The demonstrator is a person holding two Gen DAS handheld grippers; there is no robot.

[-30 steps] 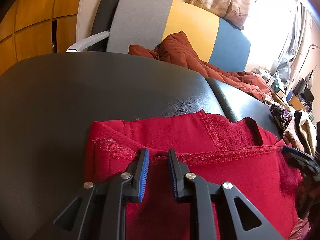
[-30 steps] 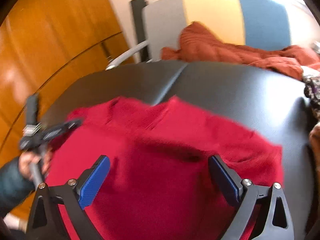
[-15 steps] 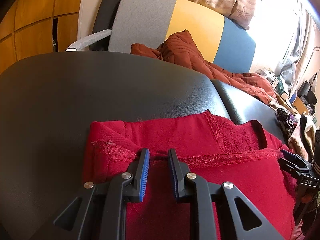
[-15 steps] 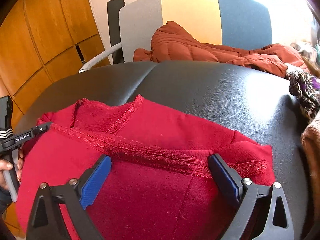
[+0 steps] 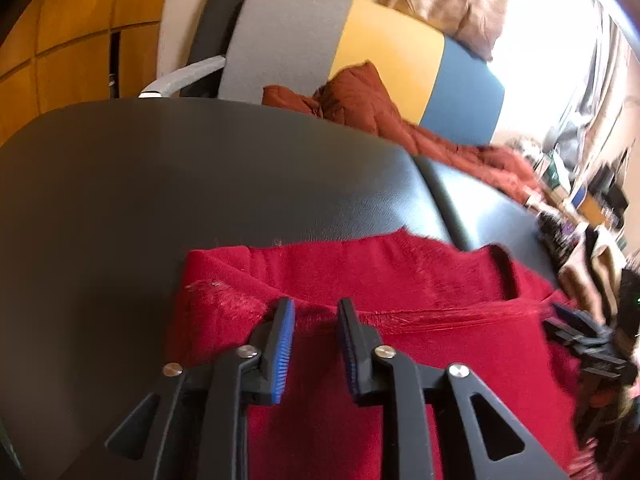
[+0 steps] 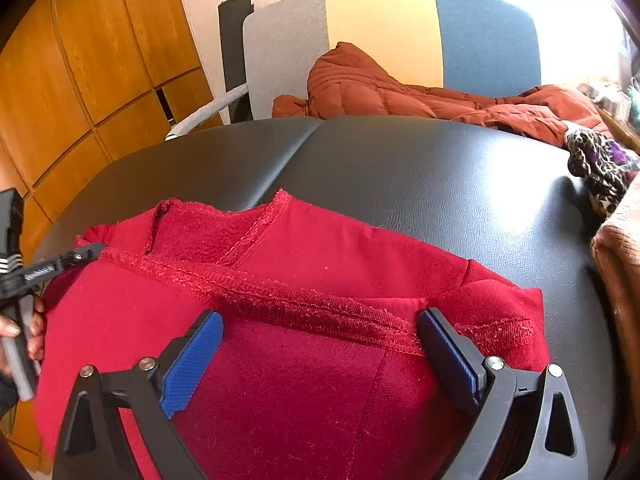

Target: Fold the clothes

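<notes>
A red garment [image 5: 400, 280] lies folded over on the black padded table [image 5: 200, 184], a stitched hem running across it. My left gripper [image 5: 314, 312] hovers at the hem near the garment's left corner, its blue pads a small gap apart with no cloth seen pinched between them. In the right wrist view the red garment [image 6: 304, 280] fills the front, and my right gripper [image 6: 320, 324] is wide open over the hem near its right corner. The left gripper [image 6: 60, 264] shows at the left edge there; the right gripper [image 5: 576, 324] shows at the right edge of the left view.
A rust-red quilted jacket [image 6: 400, 92] lies on a grey, yellow and blue chair [image 6: 380, 28] behind the table. A patterned cloth [image 6: 600, 164] and a brown garment [image 6: 620, 264] sit at the table's right edge. Wooden cabinets [image 6: 80, 80] stand at left.
The right gripper has steadied and settled over the hem near the garment's right corner. The left gripper has stayed at the hem, shifting only slightly.
</notes>
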